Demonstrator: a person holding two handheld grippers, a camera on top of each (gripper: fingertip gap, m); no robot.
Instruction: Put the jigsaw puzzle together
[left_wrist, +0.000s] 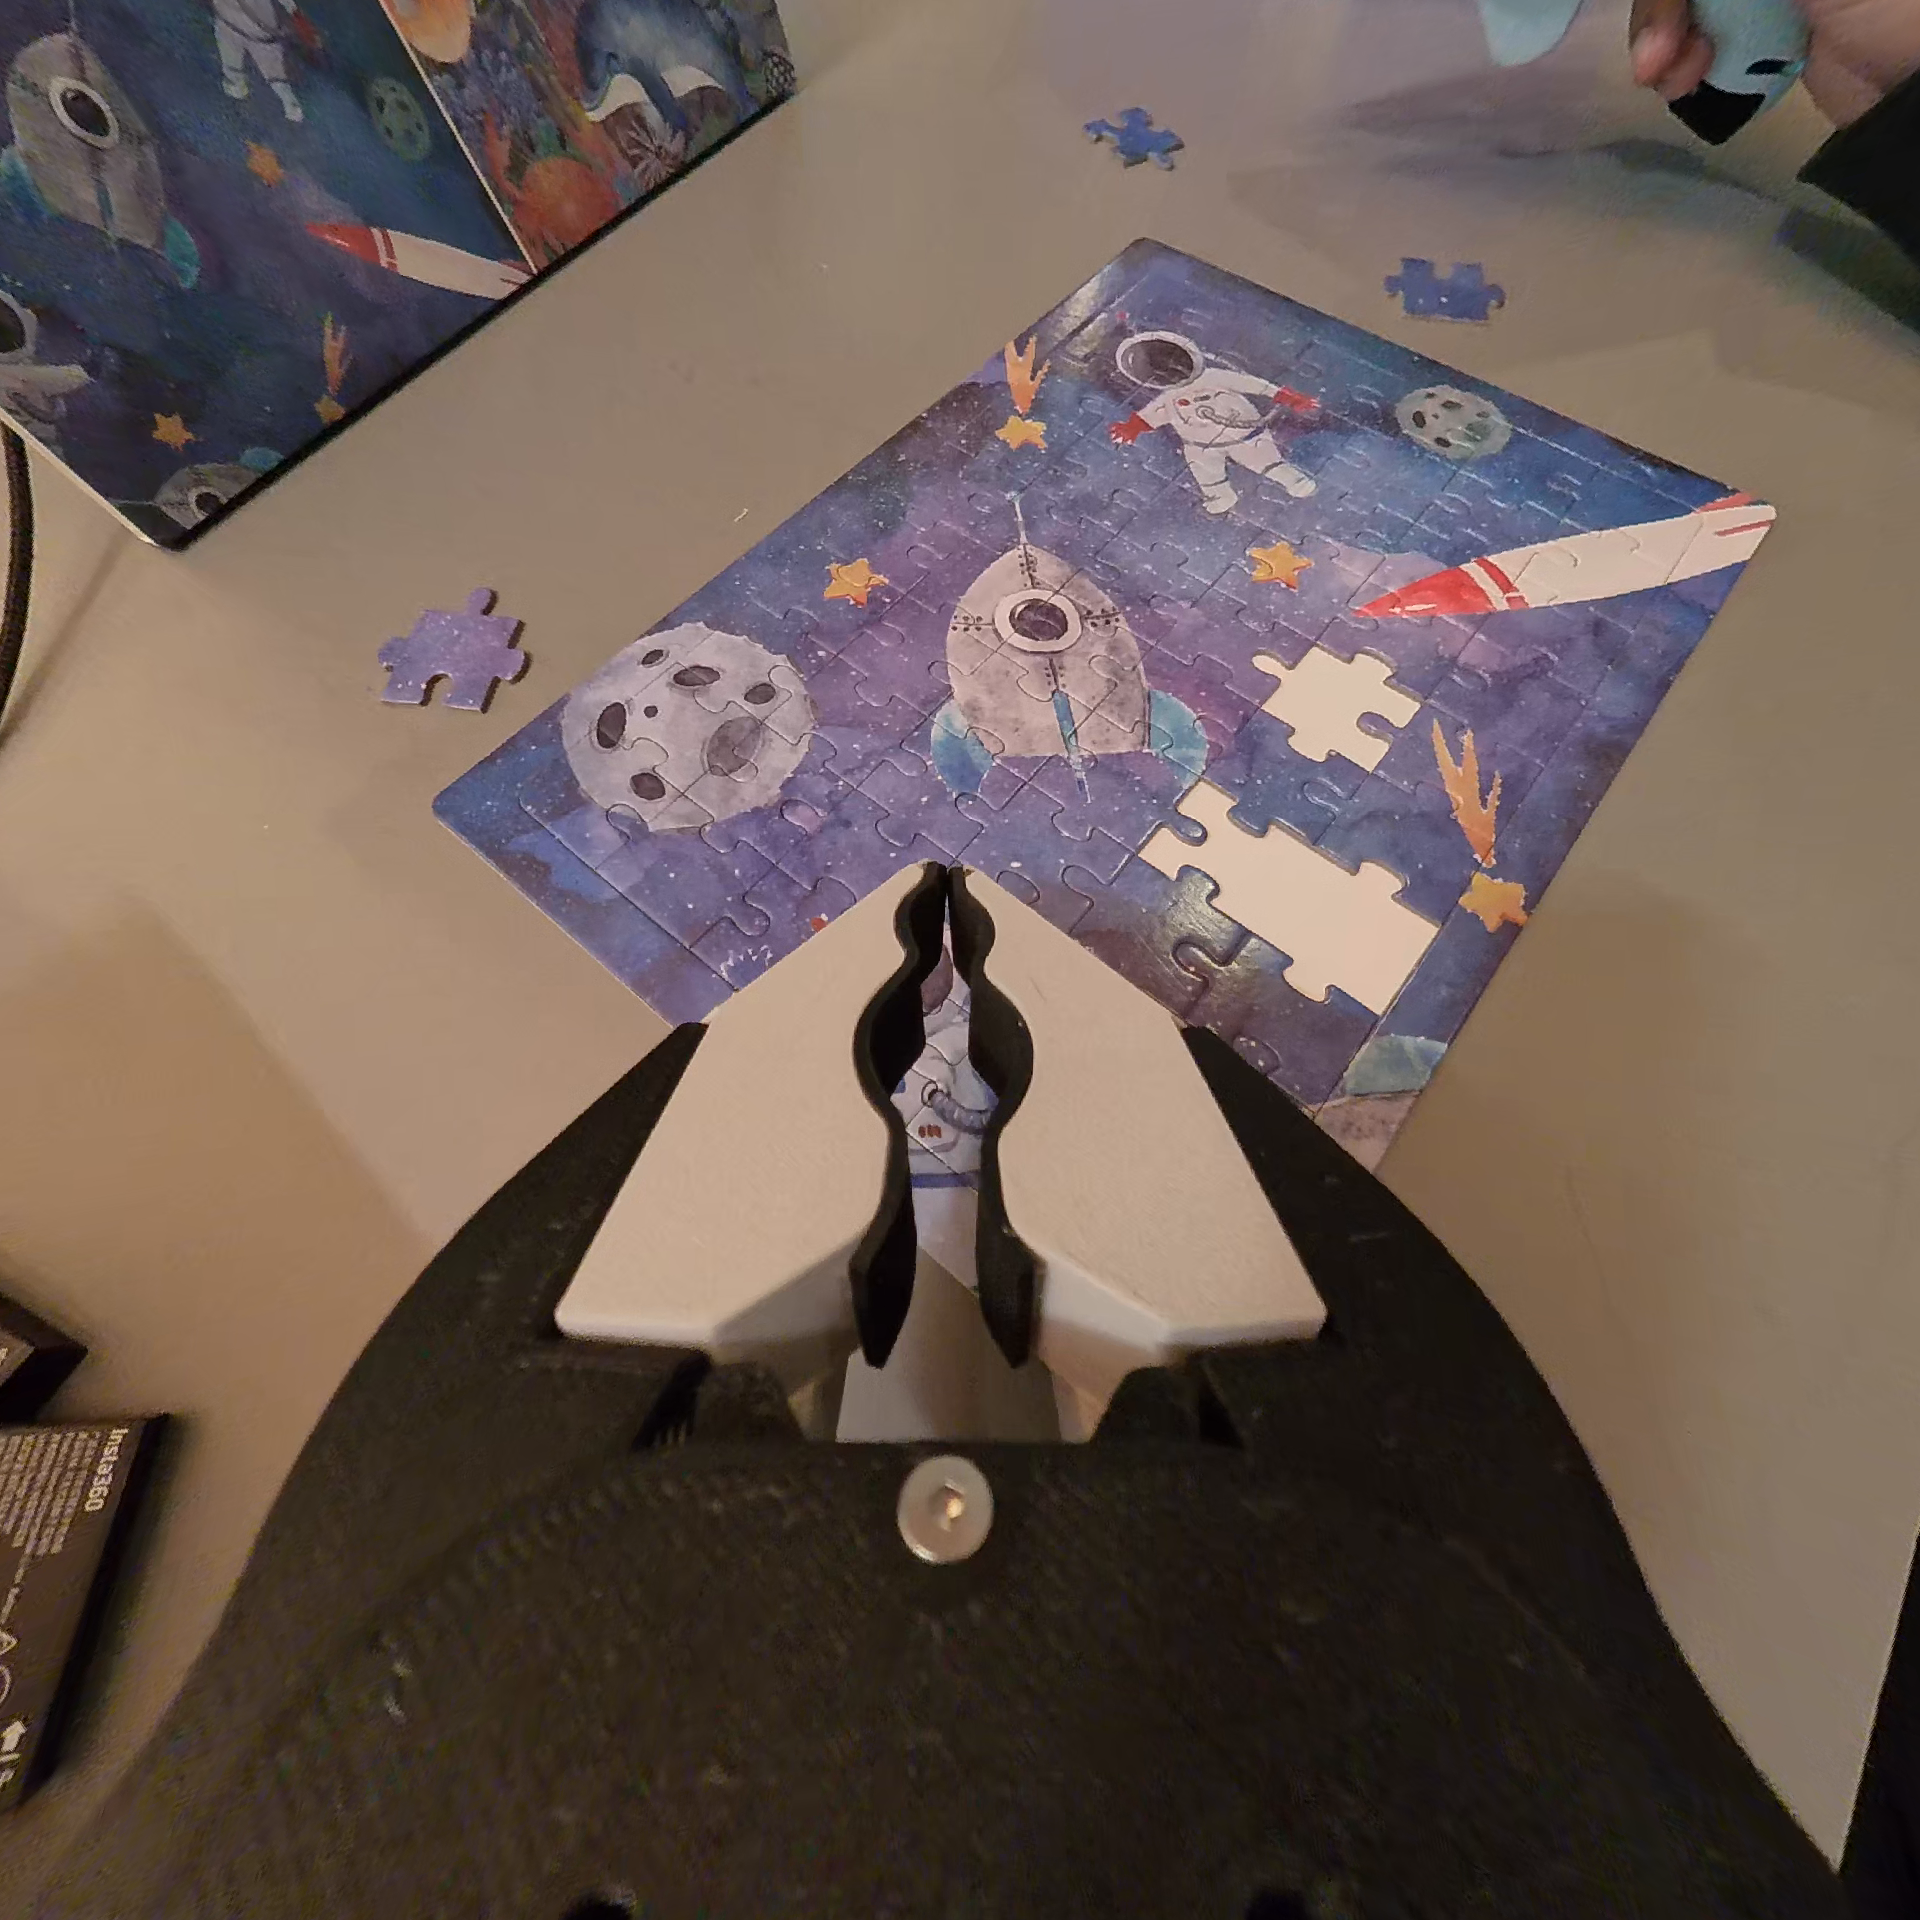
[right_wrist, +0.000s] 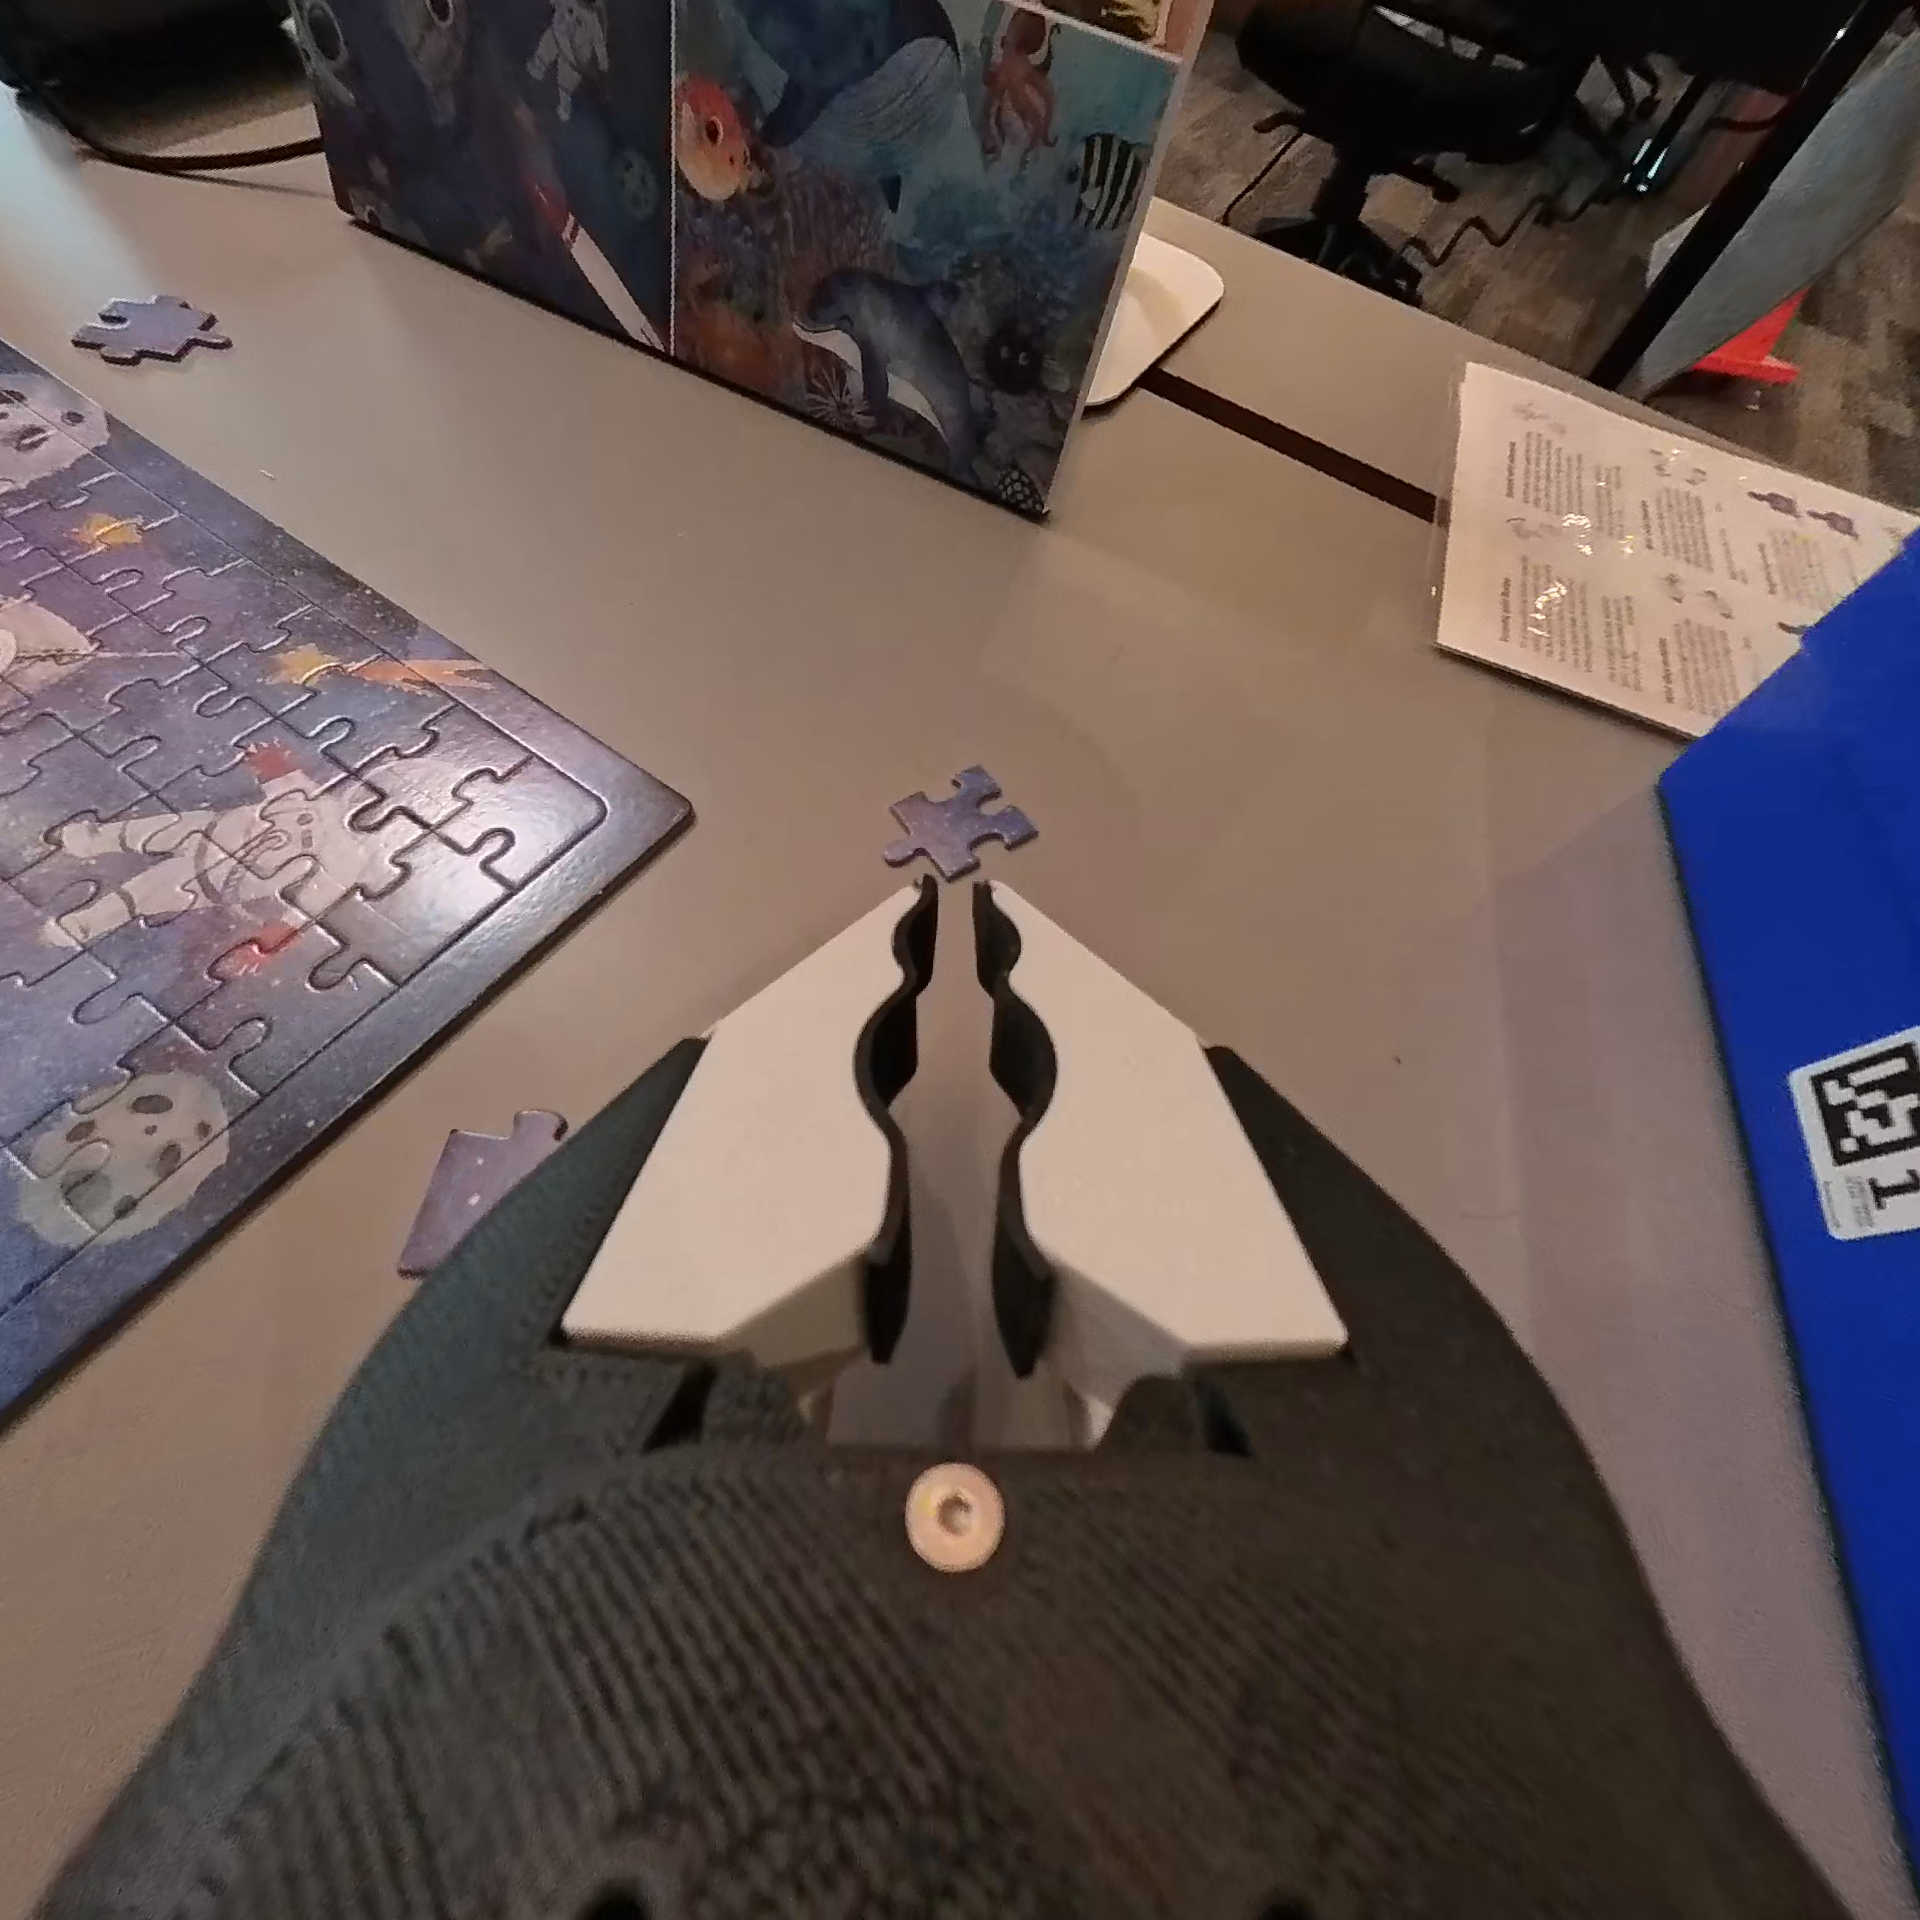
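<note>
The space jigsaw puzzle (left_wrist: 1039, 644) lies mostly assembled on the grey table, with two white gaps (left_wrist: 1335, 707) near its right side. My left gripper (left_wrist: 945, 875) is shut and empty, its tips over the puzzle's near part. Loose pieces lie left of the puzzle (left_wrist: 454, 651) and beyond it (left_wrist: 1135, 135), (left_wrist: 1446, 289). In the right wrist view the puzzle (right_wrist: 260, 831) is at the left. My right gripper (right_wrist: 948, 888) is slightly open and empty, low over the table. A loose blue piece (right_wrist: 961, 821) lies just ahead of its tips. Another piece (right_wrist: 478, 1195) is partly hidden under its left side.
The picture-covered puzzle box (left_wrist: 208, 239) stands at the back (right_wrist: 779, 208). A printed sheet (right_wrist: 1621, 540) and a blue box with a square marker (right_wrist: 1818, 1039) lie at the right. Black boxes (left_wrist: 52, 1579) sit at the near left. A hand (left_wrist: 1683, 52) shows far right. The gap from one gripper's tips to the other's is roughly 35 cm. The right tips stand about 7 cm off the loose blue piece (right_wrist: 961, 821). My left wrist view (left_wrist: 1135, 131) looks at it from another angle. The space jigsaw puzzle (left_wrist: 1039, 644) is about 9 cm from my left fingertips.
</note>
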